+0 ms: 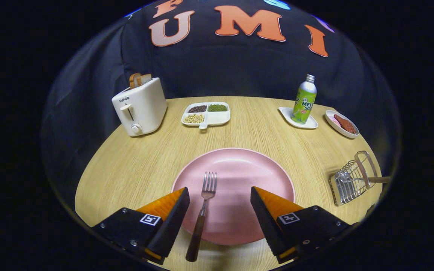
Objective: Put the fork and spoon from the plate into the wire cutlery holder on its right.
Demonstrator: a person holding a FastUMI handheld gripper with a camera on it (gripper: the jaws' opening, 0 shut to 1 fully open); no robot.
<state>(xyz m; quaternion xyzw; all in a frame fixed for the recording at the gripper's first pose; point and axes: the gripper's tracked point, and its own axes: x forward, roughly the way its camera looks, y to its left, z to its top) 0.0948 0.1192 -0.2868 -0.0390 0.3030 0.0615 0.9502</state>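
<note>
Now fork (203, 205) between parted jaws — untouched

- Table (134, 165): pale wood grain, matt.
- Plate (239, 165): smooth pink, soft sheen.
- Fork (208, 187): shiny metal tines, dark brown handle that looks like wood.
- Cutlery holder (349, 182): bright metal wire, with a wood-look handle sticking out of it.
- Toaster (139, 107): smooth cream plastic, slightly glossy.
- Bottle (304, 99): glossy green label, metallic cap.
- Gripper (220, 201), fingers spread wide: ridged pads.
</note>
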